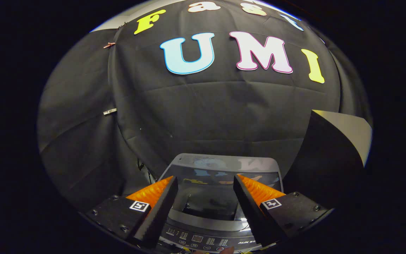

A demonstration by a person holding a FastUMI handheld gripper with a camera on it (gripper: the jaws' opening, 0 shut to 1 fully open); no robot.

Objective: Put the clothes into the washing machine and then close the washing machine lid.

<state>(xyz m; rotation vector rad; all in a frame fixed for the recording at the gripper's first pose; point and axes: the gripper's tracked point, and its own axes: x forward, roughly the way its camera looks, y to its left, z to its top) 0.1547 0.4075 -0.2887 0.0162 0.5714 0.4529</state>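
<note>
Hovering spread apart and empty, the hand-held gripper [205, 181] frames the washing machine [210, 208] (lid [220, 167] raised) just below.

The fingers [160, 208] are black with orange ribbed backs and small black-and-white square markers. Beyond them, the washing machine [220, 165] is grey, its glossy lid [206, 197] dark.

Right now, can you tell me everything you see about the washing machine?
The washing machine is a grey top-loader standing against the black cloth wall, just ahead of and below the tool. Its lid looks like shiny dark glass in a grey frame, and it seems to be down, though I can't be sure. A curved dark control panel with small buttons and a little screen runs along its near edge. The tool's black and orange fingers are open above it, holding nothing and touching nothing.
</note>
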